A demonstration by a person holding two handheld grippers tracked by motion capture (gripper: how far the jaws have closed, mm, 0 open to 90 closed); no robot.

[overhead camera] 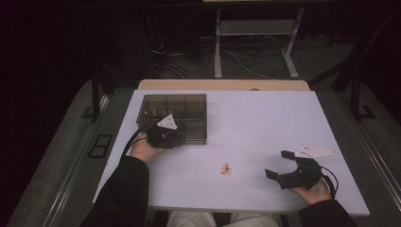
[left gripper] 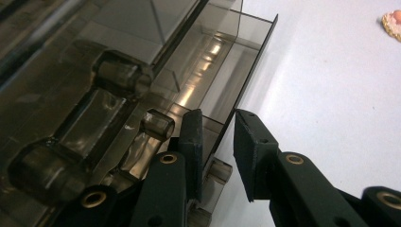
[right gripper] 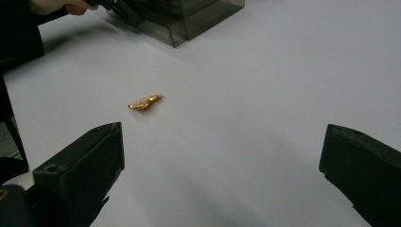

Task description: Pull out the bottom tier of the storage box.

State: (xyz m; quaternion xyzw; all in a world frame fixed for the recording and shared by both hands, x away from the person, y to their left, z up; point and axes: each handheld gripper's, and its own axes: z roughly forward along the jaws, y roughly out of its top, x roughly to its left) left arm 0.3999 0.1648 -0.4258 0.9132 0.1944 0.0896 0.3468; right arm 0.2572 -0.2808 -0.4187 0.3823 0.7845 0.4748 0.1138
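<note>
Left gripper (left gripper: 217,142): jaws straddle the near wall of the smoked plastic organizer box (left gripper: 142,94), one pad inside the corner compartment, the other outside on the tabletop side; a sliver of gap shows at the outer pad, so the jaws stand narrowed around the wall but not visibly pressing on it. In the high view the left gripper (overhead camera: 165,134) sits at the box's (overhead camera: 189,106) near-left edge, on the left half of the white tabletop (overhead camera: 265,118). Right gripper (overhead camera: 279,165): jaws spread wide, nothing between them, resting low at the near-right of the tabletop and aimed toward the middle. In the right gripper view the wide jaws frame a small gold trinket (right gripper: 144,101) lying flat on the tabletop, well apart from them; it shows in the high view (overhead camera: 226,169) between the two hands, near the front edge and clear of the box. Judgement: the step in hand is securing the box by its wall with the left jaws. Next move likely calls for completing that pinch to steady the box, then bringing the right jaws forward and down over the trinket, narrowing them considerably, since the piece is small and flat and will be easy to skid.
</note>
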